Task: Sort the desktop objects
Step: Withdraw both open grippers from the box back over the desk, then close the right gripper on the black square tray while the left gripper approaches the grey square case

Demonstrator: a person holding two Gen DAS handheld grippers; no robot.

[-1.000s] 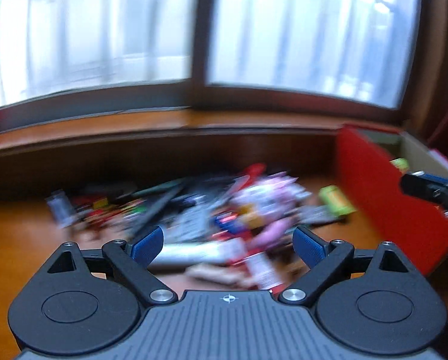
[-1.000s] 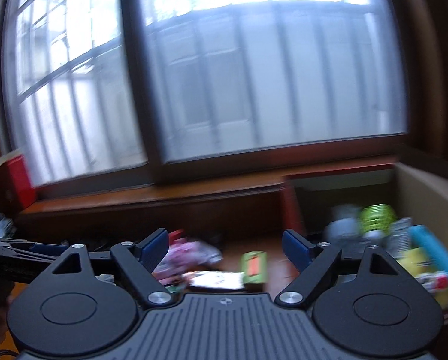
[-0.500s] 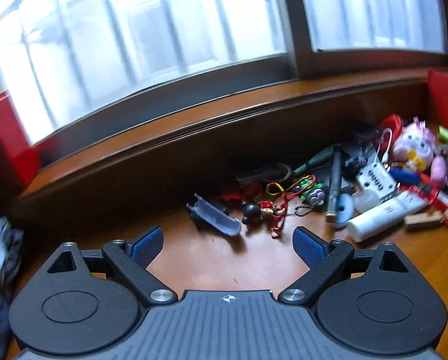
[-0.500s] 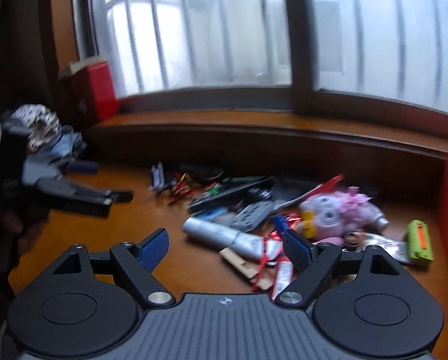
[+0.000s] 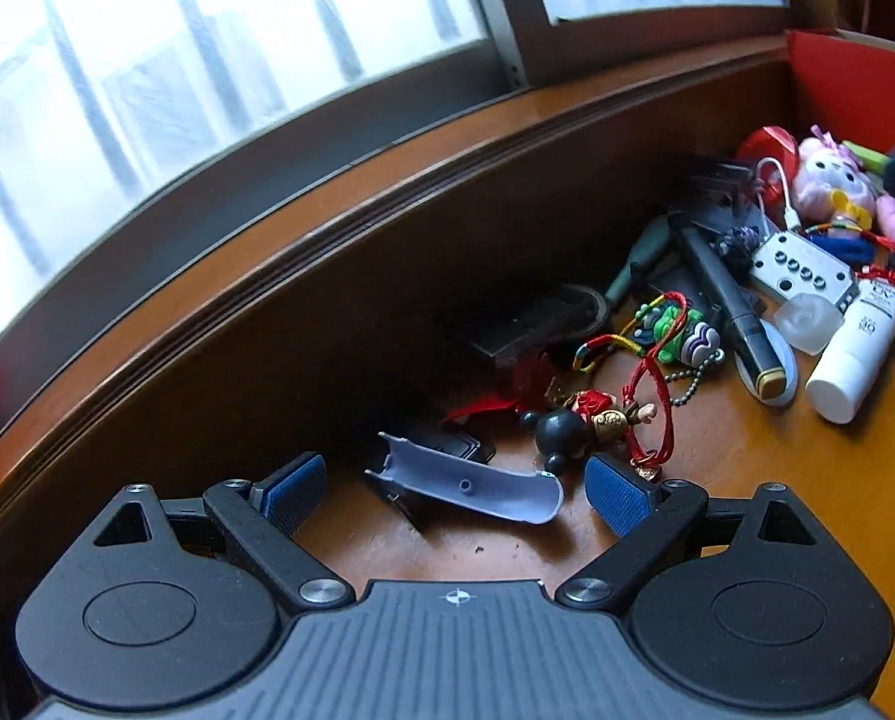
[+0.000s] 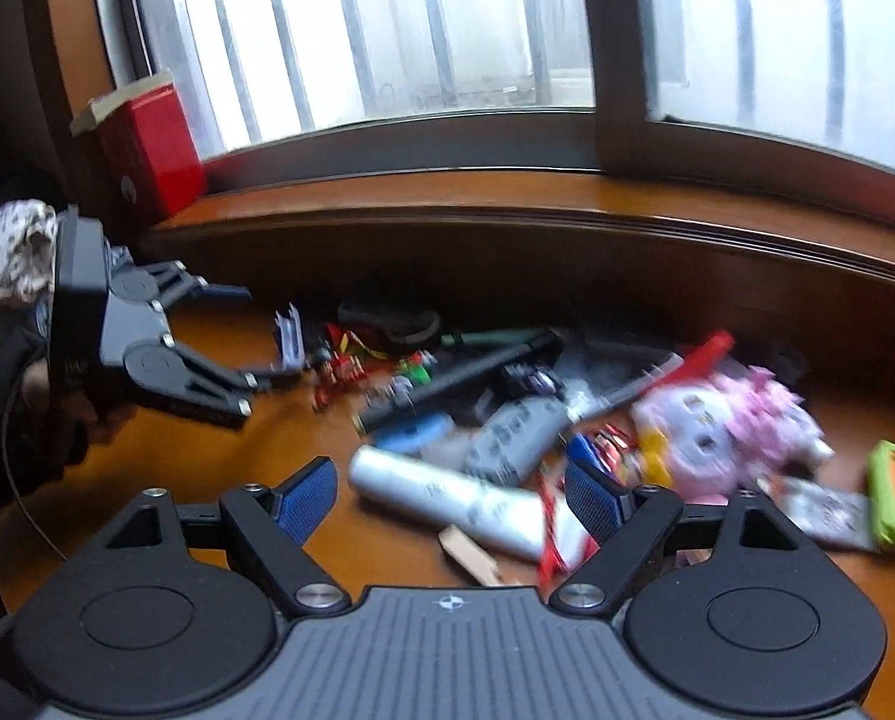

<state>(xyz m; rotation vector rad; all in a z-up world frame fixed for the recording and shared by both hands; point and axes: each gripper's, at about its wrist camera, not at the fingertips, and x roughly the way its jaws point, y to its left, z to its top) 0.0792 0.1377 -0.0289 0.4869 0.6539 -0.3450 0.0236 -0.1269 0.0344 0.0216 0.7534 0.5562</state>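
Note:
A heap of small objects lies on the wooden desk (image 5: 807, 480). My left gripper (image 5: 456, 495) is open and empty, with a curved lilac plastic piece (image 5: 471, 483) lying between its fingers on the desk. A black-headed figure keychain with red cord (image 5: 591, 420) lies just beyond. My right gripper (image 6: 450, 495) is open and empty above a white tube (image 6: 447, 501). The left gripper also shows in the right wrist view (image 6: 243, 348), beside the lilac piece (image 6: 288, 339). A pink plush toy (image 6: 723, 432) lies at the right.
A red box (image 5: 855, 78) stands at the desk's right end. A smaller red box (image 6: 147, 150) sits on the raised window sill at left. A black marker (image 5: 729, 312), a white button device (image 5: 801, 264), a white tube (image 5: 861, 348) and a green case (image 6: 894, 492) lie in the heap.
Both grippers swung left from the red box to the heap. The left gripper moved forward and down, so the lilac piece now lies between its fingers. The right gripper closed in on the white tube.

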